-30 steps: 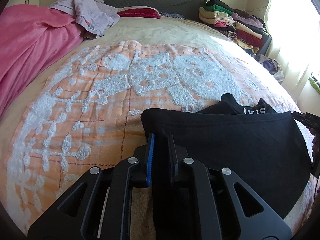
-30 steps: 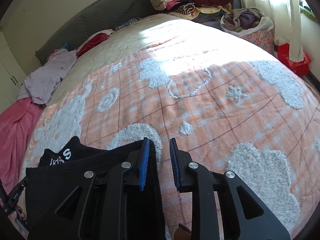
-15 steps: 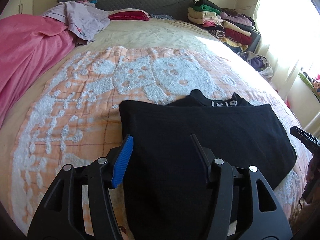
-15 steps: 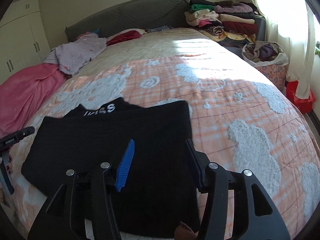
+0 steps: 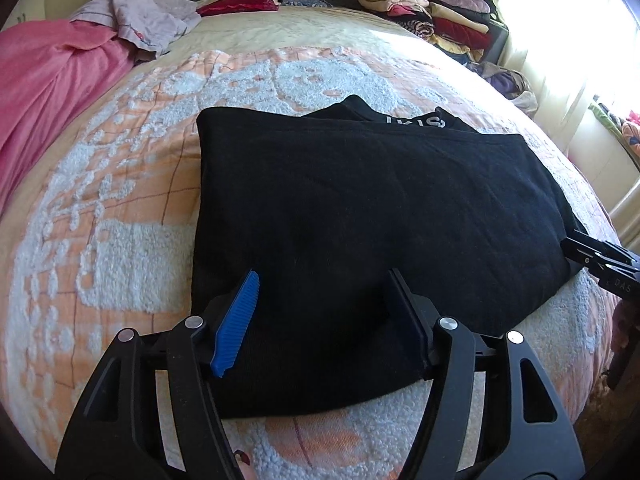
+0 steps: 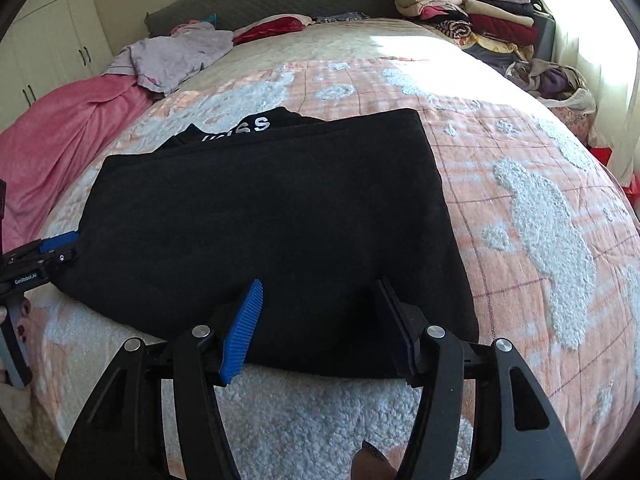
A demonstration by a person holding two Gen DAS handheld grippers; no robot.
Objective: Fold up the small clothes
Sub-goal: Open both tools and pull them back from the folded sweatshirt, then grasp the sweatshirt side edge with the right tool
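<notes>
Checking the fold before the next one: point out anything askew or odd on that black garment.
One thing: the folded black knit garment is not squared up. A lower layer bearing white lettering pokes out past the far edge of the top fold, so the edges do not line up. Otherwise it lies flat on the orange-and-white tufted bedspread.

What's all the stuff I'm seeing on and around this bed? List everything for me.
black garment: one, black with white lettering, folded flat on the near bedspread
bedspread: one, orange with white tufts, covering the bed
pink blanket: one, left side
lilac garment: one, crumpled by the headboard
red pillow: one, bed head
stacked clothes: one mixed-colour pile, far right
left tool: black and blue, open over the garment
right tool: same, open
</notes>
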